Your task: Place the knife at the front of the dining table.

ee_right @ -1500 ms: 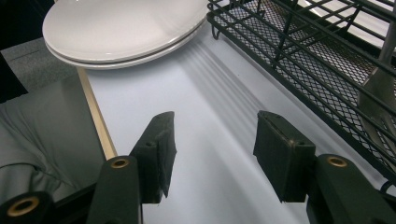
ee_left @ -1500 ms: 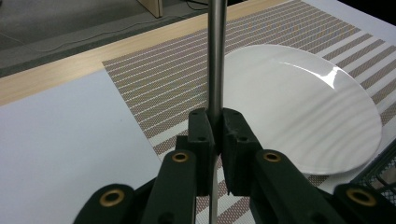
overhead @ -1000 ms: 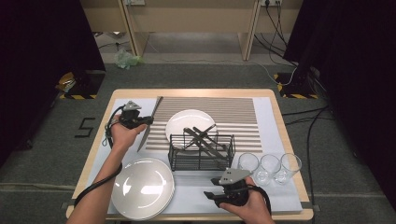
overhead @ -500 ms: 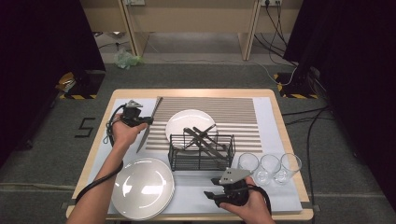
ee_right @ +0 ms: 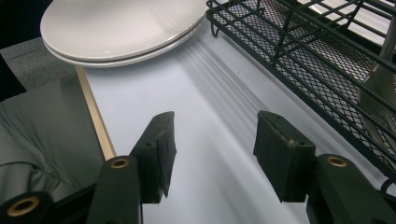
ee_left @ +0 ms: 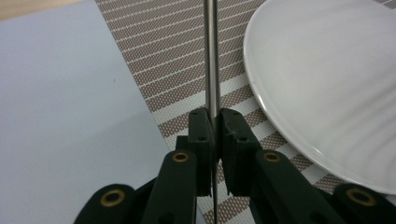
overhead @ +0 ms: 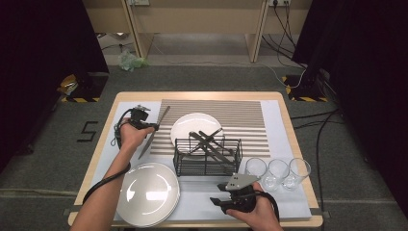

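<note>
A: So, working left to right, what is your left gripper (overhead: 144, 126) doing?

B: Its jaws are clamped tight on a table knife (ee_left: 212, 56), pinching the thin metal mid-length so it can't swivel. The knife hangs over the left edge of the striped placemat (overhead: 250, 115), just beside the small white plate (overhead: 185, 127), likely to be laid there as a place setting.

A: And past that?

B: The stack of large plates (overhead: 146, 195) sits at the near left, then the black wire basket (overhead: 207, 168) with more cutlery (overhead: 211, 144) lying across it, then three glasses (overhead: 278, 172) in a row.

A: Your right gripper (overhead: 222, 202)?

B: Jaws wide apart, holding nothing, parked near the basket's front.

A: Anything changed from a second ago?

B: Your left hand has dipped slightly with the knife; the right has kept still
</note>
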The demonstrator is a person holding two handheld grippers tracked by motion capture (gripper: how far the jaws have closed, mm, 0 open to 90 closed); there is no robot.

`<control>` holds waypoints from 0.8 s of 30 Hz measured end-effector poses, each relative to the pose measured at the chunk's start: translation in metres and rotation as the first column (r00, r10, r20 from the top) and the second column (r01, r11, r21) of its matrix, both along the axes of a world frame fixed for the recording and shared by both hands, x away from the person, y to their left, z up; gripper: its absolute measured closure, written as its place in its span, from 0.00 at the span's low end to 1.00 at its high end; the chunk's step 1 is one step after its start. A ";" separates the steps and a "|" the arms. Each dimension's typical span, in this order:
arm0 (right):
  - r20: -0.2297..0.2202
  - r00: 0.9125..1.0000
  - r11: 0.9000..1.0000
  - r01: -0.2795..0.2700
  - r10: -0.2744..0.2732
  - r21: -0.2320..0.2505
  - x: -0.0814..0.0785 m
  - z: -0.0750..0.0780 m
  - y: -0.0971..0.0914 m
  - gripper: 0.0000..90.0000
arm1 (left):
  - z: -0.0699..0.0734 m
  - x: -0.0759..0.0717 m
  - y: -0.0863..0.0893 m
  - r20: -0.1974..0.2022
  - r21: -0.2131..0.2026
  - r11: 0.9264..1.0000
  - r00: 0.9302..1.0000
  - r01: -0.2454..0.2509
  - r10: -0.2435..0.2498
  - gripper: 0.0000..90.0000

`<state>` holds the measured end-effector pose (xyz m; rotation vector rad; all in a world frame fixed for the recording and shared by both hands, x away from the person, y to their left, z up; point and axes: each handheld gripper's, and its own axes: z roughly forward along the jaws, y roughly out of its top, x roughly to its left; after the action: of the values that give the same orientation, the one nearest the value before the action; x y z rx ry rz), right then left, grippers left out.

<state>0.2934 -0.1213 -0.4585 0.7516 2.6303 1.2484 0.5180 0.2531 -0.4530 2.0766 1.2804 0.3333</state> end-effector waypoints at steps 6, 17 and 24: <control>0.001 1.000 1.000 0.002 -0.002 0.001 0.000 0.000 0.000 0.53 | -0.013 0.007 -0.006 -0.048 0.044 0.999 0.999 -0.010 0.012 0.92; -0.001 1.000 1.000 -0.001 0.001 0.002 0.000 0.000 -0.001 0.53 | -0.019 0.011 -0.006 -0.068 0.036 0.999 0.998 -0.012 0.014 0.92; -0.003 1.000 1.000 0.001 -0.001 0.001 -0.001 0.000 0.000 0.53 | -0.019 0.011 -0.006 -0.064 0.032 0.999 0.998 -0.014 0.016 0.92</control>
<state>0.2924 -0.1217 -0.4581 0.7555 2.6310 1.2489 0.5295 0.2474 -0.4722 2.1206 1.3378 0.2971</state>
